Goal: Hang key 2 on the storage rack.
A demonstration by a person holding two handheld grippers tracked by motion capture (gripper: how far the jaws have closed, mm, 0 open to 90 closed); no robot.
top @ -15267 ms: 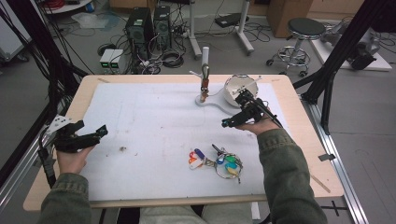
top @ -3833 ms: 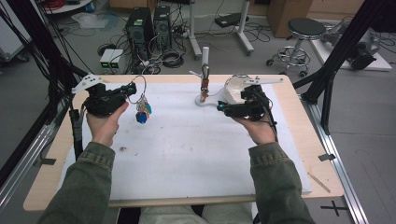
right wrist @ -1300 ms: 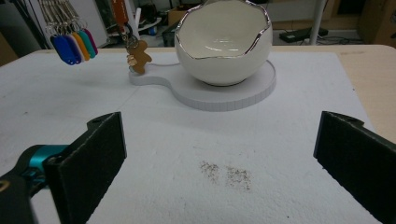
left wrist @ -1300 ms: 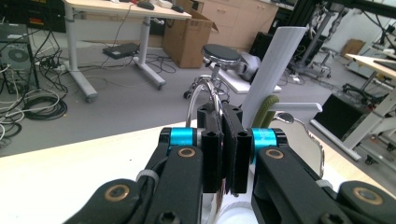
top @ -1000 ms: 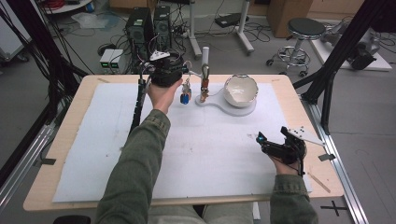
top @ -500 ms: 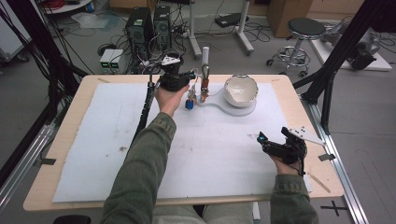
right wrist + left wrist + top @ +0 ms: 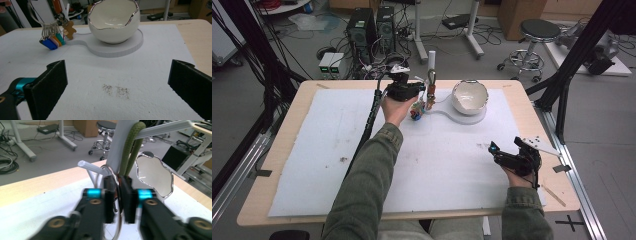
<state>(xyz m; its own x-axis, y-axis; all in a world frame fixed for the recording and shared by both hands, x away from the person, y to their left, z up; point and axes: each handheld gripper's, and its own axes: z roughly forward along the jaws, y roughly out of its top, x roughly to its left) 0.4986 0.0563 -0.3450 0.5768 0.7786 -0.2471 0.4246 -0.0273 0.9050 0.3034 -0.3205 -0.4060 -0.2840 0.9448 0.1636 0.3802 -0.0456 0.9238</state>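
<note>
Your left tool (image 7: pixel 419 93) clamps key ring (image 7: pixel 115 195) at white post (image 7: pixel 431 62), far counter edge. Left gripper view: ring pinched between jaws. Right gripper view: coloured tags (image 7: pixel 52 41) hang beside bowl (image 7: pixel 113 21). Your right tool (image 7: pixel 502 154): jaws wide apart, near right edge.

Even, soft indoor light with faint shadows; the high view is slightly grainy; the left gripper (image 7: pixel 117 202) is blurred close up; the bowl (image 7: pixel 113 20) rim glints.

Keys (image 7: pixel 416 111) left of bowl (image 7: pixel 470 96), on mat (image 7: pixel 312 150)
</note>
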